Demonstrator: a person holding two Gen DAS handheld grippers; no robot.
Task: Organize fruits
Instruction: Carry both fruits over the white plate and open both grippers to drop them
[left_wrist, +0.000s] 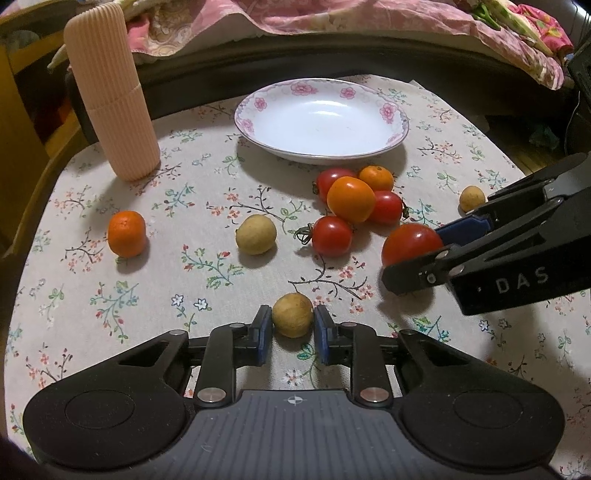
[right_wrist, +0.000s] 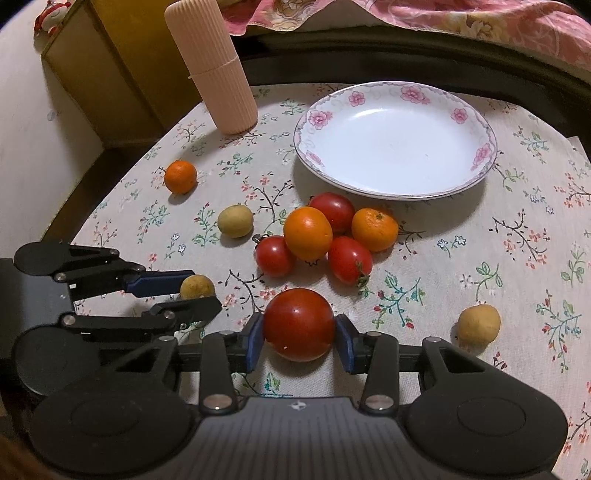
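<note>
STEP: grasp, both fruits on tabletop | LEFT: left tool (left_wrist: 293, 323) pinching small yellow fruit (left_wrist: 293, 314), near edge | RIGHT: right tool (right_wrist: 299, 338) pinching large tomato (right_wrist: 299, 324) | NEXT: lift, carry to far plate (left_wrist: 388, 142), release.

Four red tomatoes: one large tomato (right_wrist: 299, 324) sits between the pads of the right gripper (right_wrist: 300, 341), and three smaller ones (right_wrist: 274, 256) cluster just beyond it. Three orange fruits: two in that same cluster (right_wrist: 307, 232), one lone orange (left_wrist: 126, 233) well off to the far left of the left gripper (left_wrist: 292, 325). Four small tan fruits (round, dull-skinned): one tan fruit (left_wrist: 293, 314) between the left gripper's pads, another (left_wrist: 256, 234) just ahead of them, a third (right_wrist: 479, 325) to the right of the right gripper. One flowered plate (right_wrist: 480, 151) lies beyond the cluster; one ribbed pink cylinder (left_wrist: 110, 96) stands far left.
</note>
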